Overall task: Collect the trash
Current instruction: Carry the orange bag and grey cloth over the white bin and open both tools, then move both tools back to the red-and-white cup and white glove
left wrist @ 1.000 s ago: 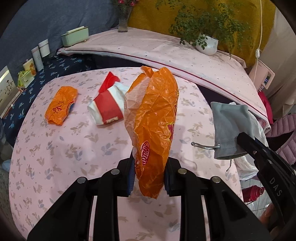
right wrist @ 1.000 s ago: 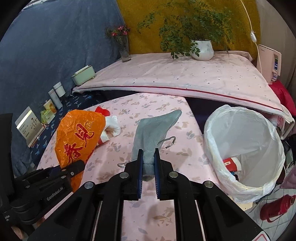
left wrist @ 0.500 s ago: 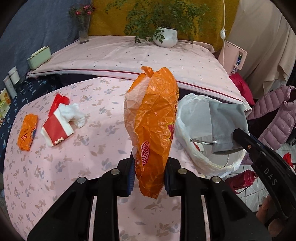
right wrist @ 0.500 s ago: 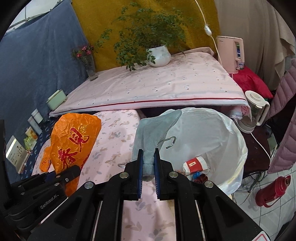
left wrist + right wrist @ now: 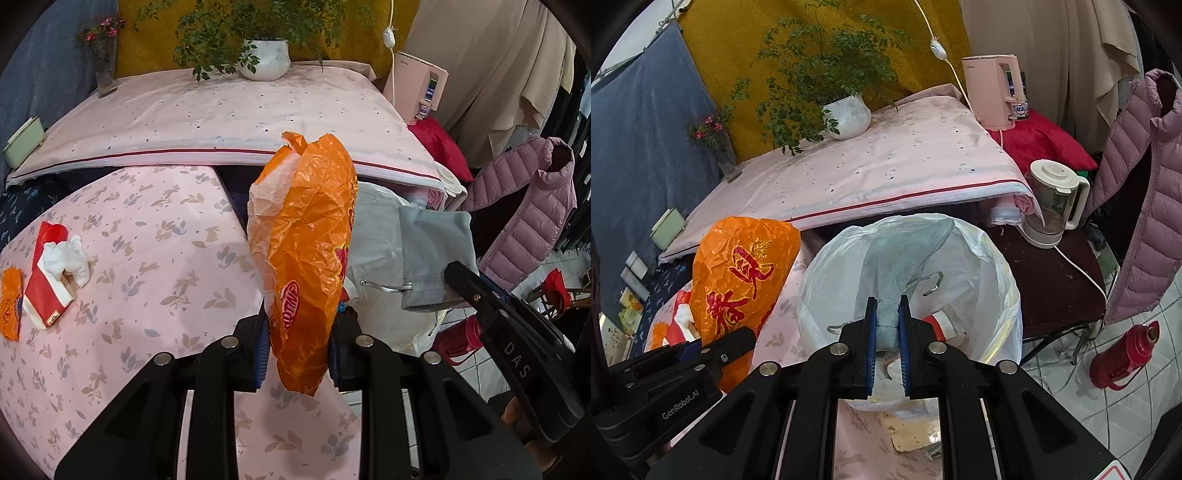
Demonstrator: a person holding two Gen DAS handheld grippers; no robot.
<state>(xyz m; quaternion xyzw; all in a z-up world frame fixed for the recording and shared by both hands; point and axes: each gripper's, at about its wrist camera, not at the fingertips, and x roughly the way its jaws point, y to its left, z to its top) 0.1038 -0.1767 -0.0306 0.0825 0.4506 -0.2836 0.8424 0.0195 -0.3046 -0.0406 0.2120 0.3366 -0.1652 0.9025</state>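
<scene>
Both hands have swung over from the table, so the right gripper [image 5: 886,325], clamped on the grey drawstring pouch [image 5: 905,254], now hangs right over the white-lined bin [image 5: 1001,280], while the left gripper [image 5: 297,343] pinches the orange plastic bag [image 5: 306,258] just beside the rim. I'd get each piece fully past the liner edge before letting go. Further out, beyond the left jaws, the floral pink tablecloth [image 5: 155,229] still has a red tissue pack [image 5: 48,291] and an orange wrapper [image 5: 11,302].

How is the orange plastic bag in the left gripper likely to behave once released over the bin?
The orange plastic bag looks thin and crinkled, so probably very light and floppy. It stands above the left gripper only loosely, so it may drift or snag on the bin liner rather than drop cleanly.
</scene>
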